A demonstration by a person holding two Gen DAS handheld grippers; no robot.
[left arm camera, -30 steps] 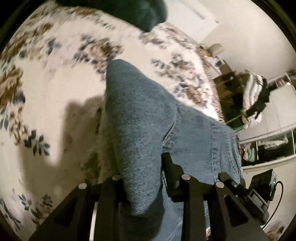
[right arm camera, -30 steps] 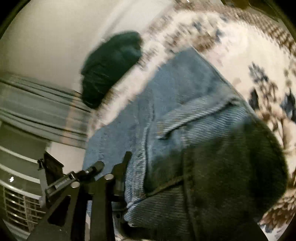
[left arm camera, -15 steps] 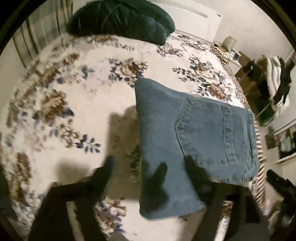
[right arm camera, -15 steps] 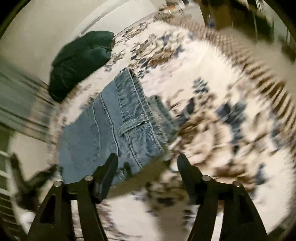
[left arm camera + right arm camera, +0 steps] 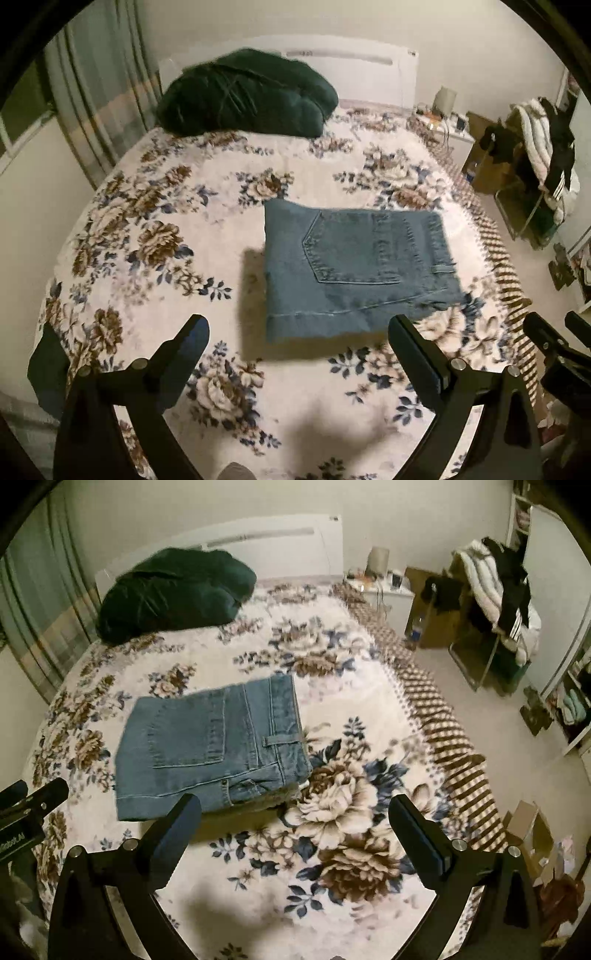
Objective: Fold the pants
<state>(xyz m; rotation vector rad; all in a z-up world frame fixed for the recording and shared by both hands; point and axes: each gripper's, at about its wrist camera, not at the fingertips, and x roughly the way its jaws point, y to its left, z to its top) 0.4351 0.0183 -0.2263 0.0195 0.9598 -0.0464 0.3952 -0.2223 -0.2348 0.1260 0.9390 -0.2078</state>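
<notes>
The blue denim pants [image 5: 354, 269] lie folded in a compact rectangle on the floral bedspread [image 5: 155, 229], back pocket up. They also show in the right wrist view [image 5: 214, 746], left of centre. My left gripper [image 5: 299, 332] is open and empty, held above the bed just in front of the pants' near edge. My right gripper [image 5: 295, 812] is open and empty, held above the bed to the right of the pants' near corner. Neither gripper touches the pants.
A dark green cushion [image 5: 247, 99] lies at the head of the bed by the white headboard [image 5: 354, 70]. A nightstand [image 5: 391, 590], boxes and a chair piled with clothes [image 5: 498, 590] stand on the floor to the right. Curtains [image 5: 92, 103] hang at left.
Both grippers let go of the pants, opened and pulled back and up from the bed. The pants now lie flat and folded on the bedspread.
</notes>
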